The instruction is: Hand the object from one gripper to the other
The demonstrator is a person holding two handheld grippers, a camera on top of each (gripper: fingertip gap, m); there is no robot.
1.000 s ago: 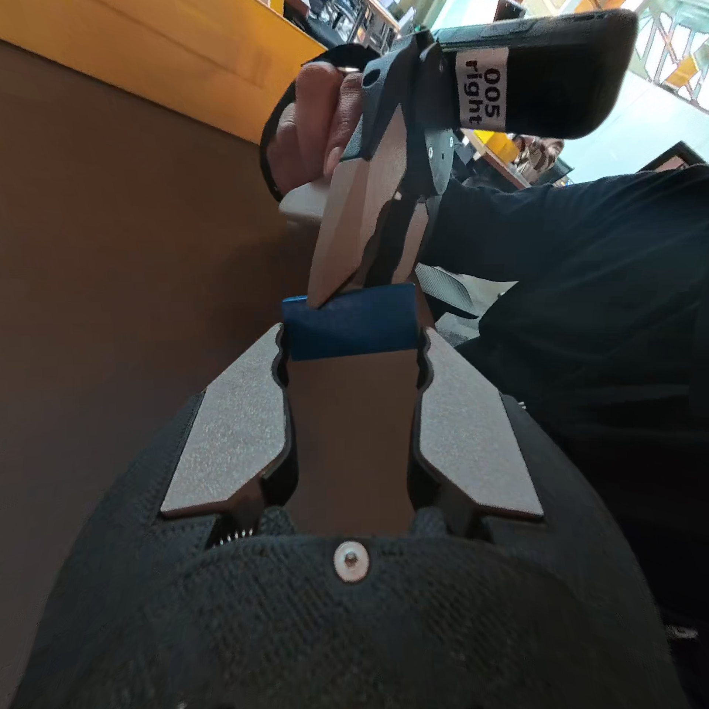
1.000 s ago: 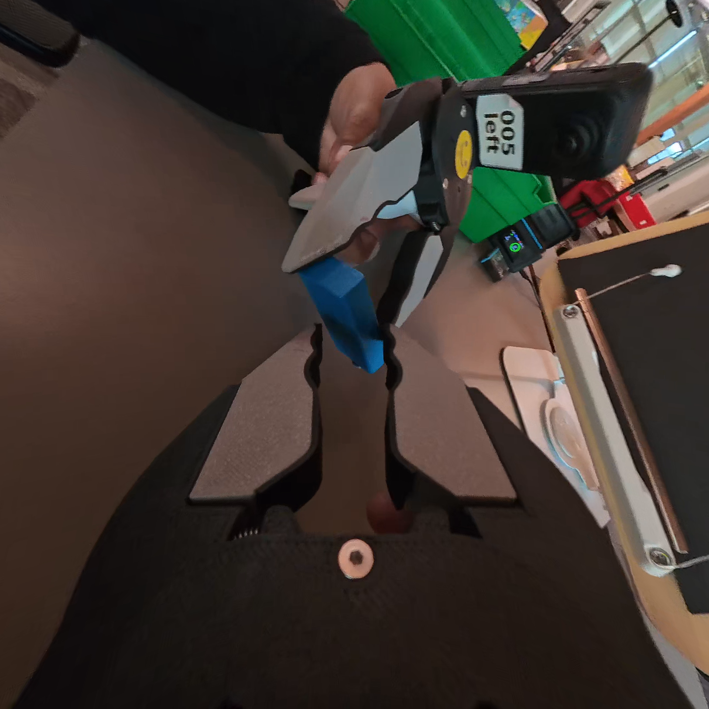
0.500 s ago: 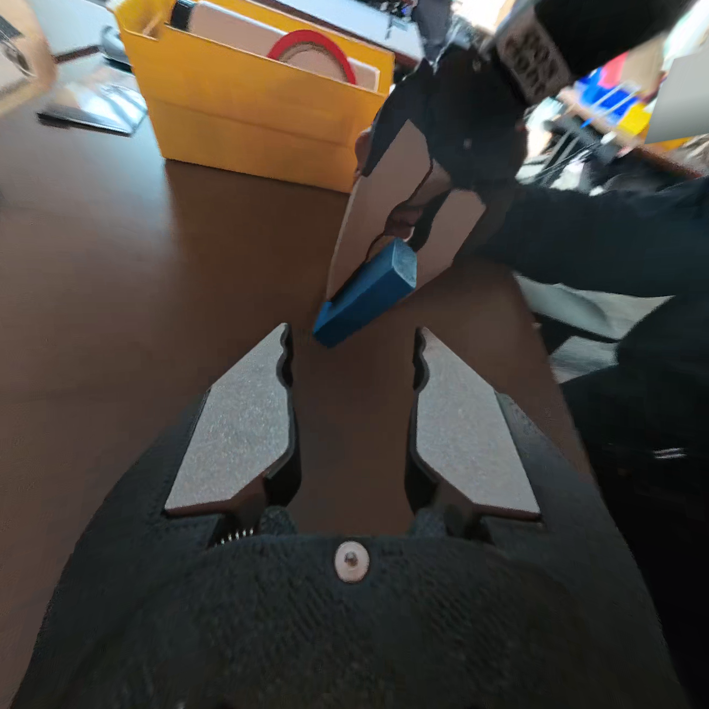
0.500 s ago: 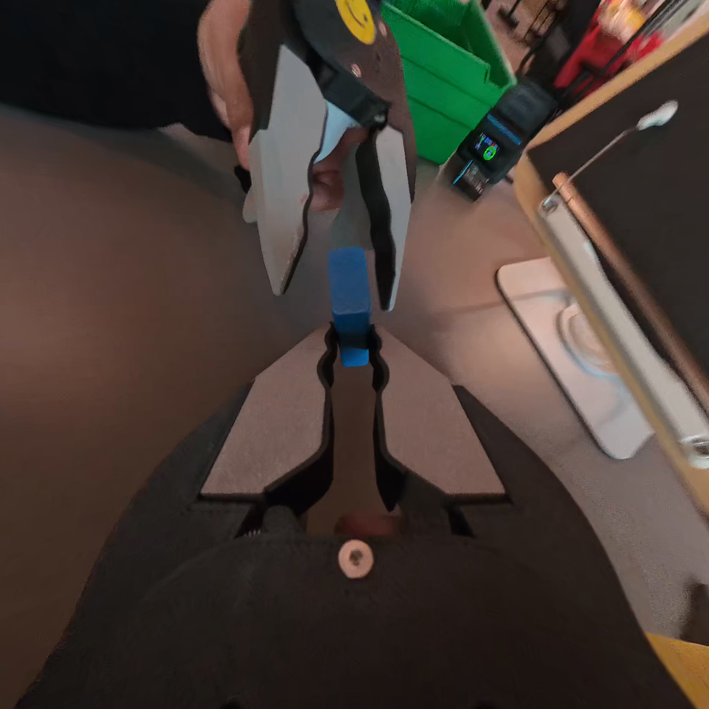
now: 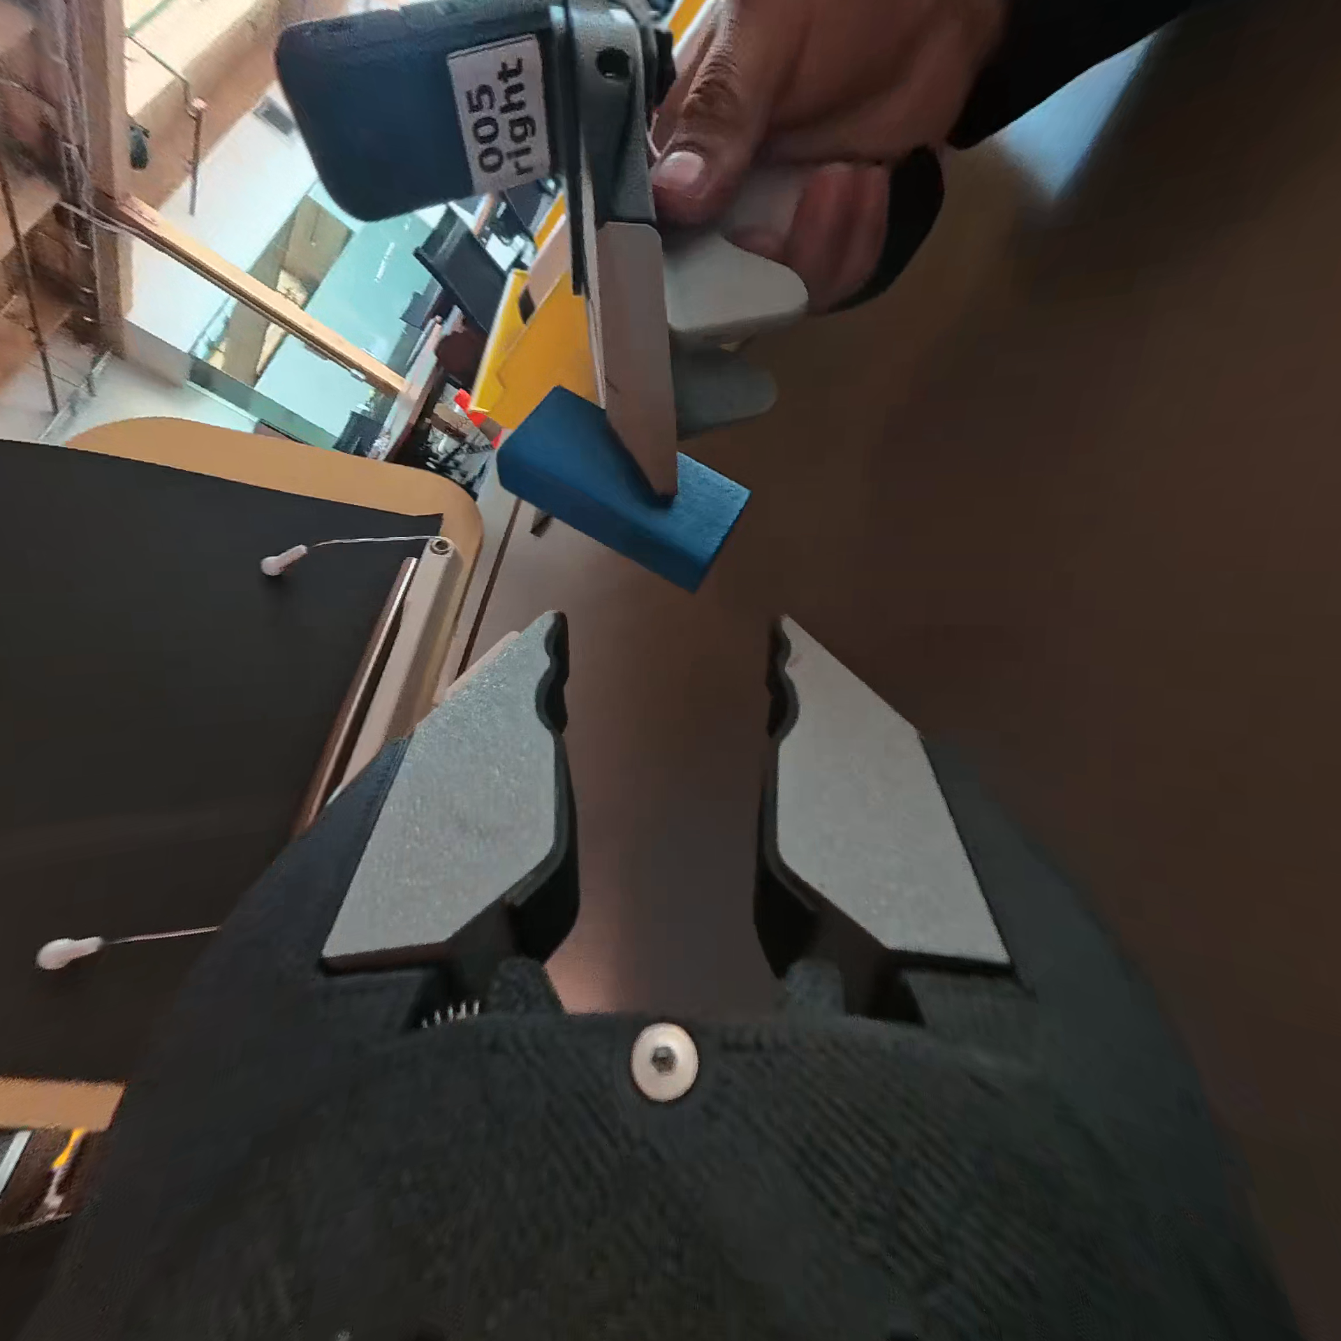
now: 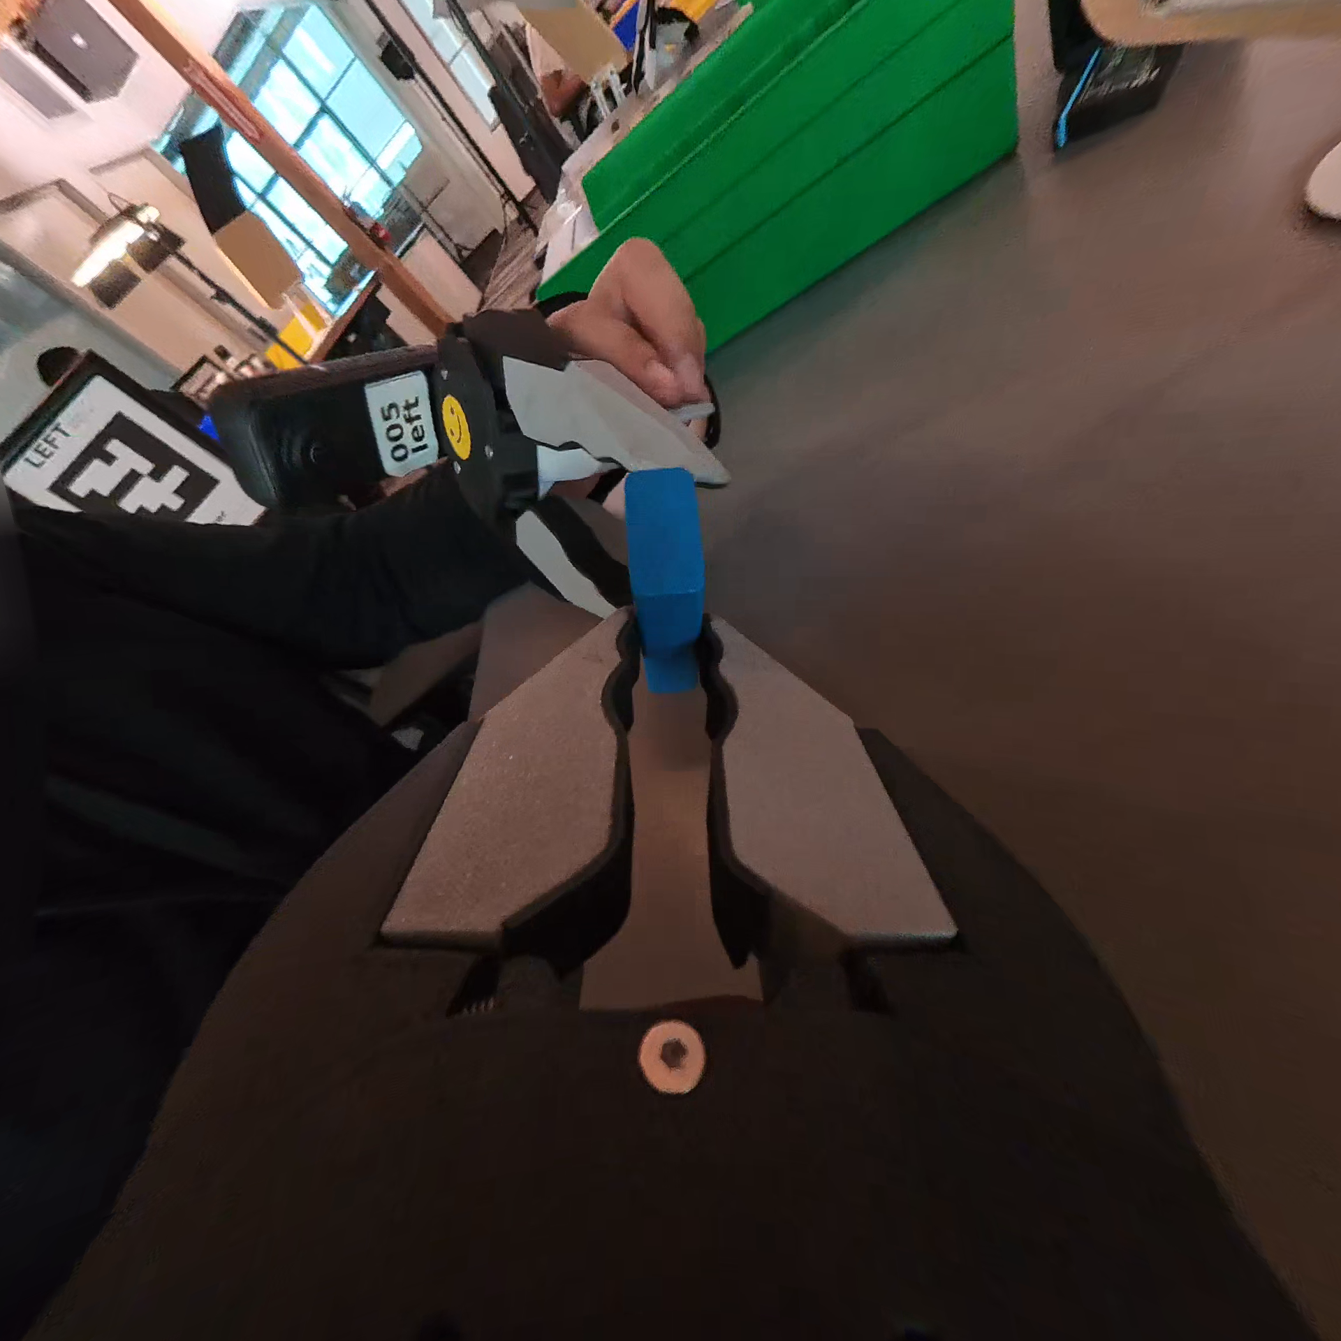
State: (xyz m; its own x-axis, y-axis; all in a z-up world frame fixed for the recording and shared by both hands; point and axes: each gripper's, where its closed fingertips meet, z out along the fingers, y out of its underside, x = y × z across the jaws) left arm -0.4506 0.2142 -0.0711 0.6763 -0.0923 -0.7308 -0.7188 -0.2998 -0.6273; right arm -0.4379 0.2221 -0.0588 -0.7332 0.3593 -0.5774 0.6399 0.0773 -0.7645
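A blue rectangular block [image 5: 617,501] hangs in the air above the brown table [image 5: 1052,653]. My right gripper [image 6: 667,638] is shut on one end of the block [image 6: 664,551], which sticks out forward past its fingertips. My left gripper [image 5: 669,642] is open and empty, with its fingertips a short way from the block and not touching it. In the left wrist view one right finger [image 5: 635,363] lies across the block's top face. In the right wrist view the left gripper's fingers [image 6: 638,439] are spread apart just beyond the block, held by a hand [image 6: 638,319].
A black board with a wooden rim [image 5: 181,689] stands to the left. A yellow bin [image 5: 537,348] is behind the block. Green bins [image 6: 798,160] and a small black device [image 6: 1103,94] sit at the far side of the table. Both grippers' tips are close together, under 4 cm apart.
The left gripper, shut on the block a second ago, has let go, opened and drawn back a little. The right gripper has closed on the block and holds it alone. Both grippers have turned.
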